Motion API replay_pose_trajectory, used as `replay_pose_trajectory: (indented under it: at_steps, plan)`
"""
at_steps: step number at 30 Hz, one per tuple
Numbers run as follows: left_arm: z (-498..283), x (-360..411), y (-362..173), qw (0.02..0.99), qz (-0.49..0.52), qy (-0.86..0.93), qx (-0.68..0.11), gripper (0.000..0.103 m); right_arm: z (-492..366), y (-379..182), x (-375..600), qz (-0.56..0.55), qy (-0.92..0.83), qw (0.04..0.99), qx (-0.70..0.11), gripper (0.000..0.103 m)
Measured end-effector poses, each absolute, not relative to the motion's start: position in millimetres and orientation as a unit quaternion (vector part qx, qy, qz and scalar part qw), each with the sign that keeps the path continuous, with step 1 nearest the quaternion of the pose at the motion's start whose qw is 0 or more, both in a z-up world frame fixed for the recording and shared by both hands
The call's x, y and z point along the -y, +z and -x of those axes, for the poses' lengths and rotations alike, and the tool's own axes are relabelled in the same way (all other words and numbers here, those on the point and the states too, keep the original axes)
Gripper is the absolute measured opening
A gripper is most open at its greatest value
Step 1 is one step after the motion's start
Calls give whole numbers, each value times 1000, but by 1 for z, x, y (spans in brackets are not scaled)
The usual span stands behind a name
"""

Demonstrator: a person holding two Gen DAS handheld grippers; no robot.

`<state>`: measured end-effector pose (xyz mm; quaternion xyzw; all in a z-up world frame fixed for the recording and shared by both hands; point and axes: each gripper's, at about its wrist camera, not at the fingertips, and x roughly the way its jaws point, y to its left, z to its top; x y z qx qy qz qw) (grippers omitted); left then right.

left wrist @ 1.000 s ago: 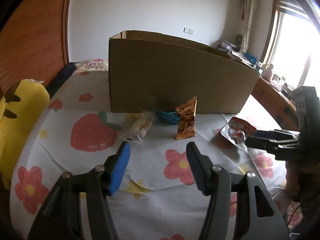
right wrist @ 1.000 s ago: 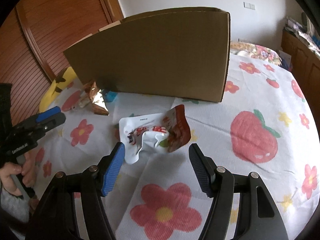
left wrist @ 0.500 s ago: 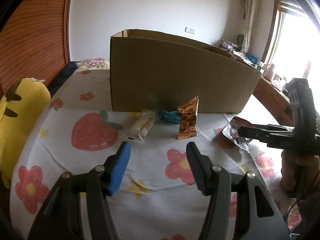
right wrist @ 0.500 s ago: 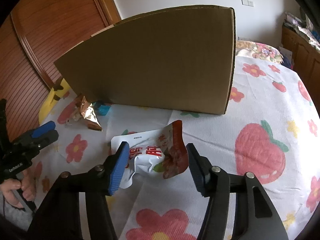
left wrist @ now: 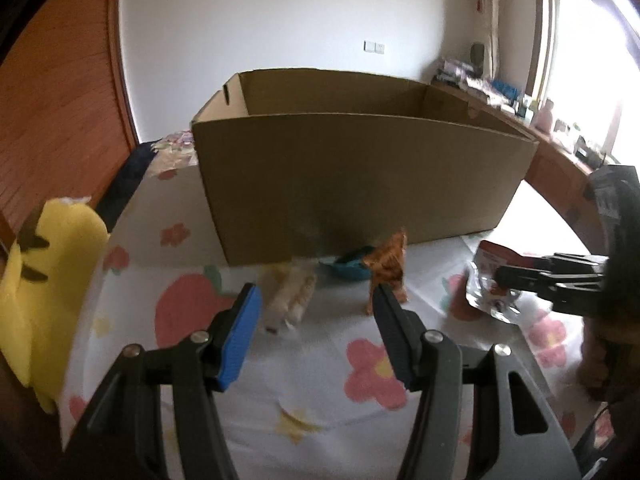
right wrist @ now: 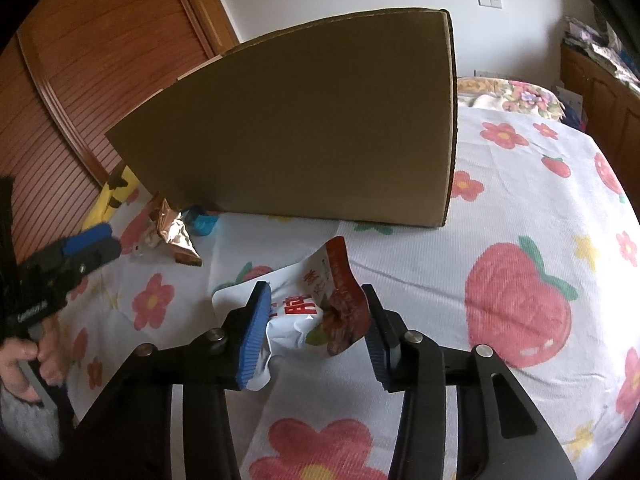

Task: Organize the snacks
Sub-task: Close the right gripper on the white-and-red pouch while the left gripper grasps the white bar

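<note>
Left wrist view showed my left tongs (left wrist: 316,308) standing open and empty above the flowered bedspread (left wrist: 320,400), with a pale snack pack (left wrist: 290,300), a blue packet (left wrist: 352,268) and an orange packet (left wrist: 388,268) lying near the foot of the open cardboard box (left wrist: 360,184). Right wrist view showed my right tongs (right wrist: 316,308), whose jaws had just been closing, gripping the crumpled white-and-red snack pouch (right wrist: 320,312) on the bedspread in front of the box.
</note>
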<state>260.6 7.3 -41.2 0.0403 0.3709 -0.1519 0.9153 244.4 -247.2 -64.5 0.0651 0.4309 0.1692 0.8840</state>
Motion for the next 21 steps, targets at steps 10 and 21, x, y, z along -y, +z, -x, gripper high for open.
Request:
replay_pose_trajectory:
  at_steps: [10, 21]
  plan:
    - [-287, -2, -53, 899, -72, -145, -406, 52, -243, -65, 249, -62, 169, 884, -432, 23]
    - [-301, -2, -72, 885, -73, -146, -437, 49, -243, -65, 243, -52, 173, 883, -434, 15]
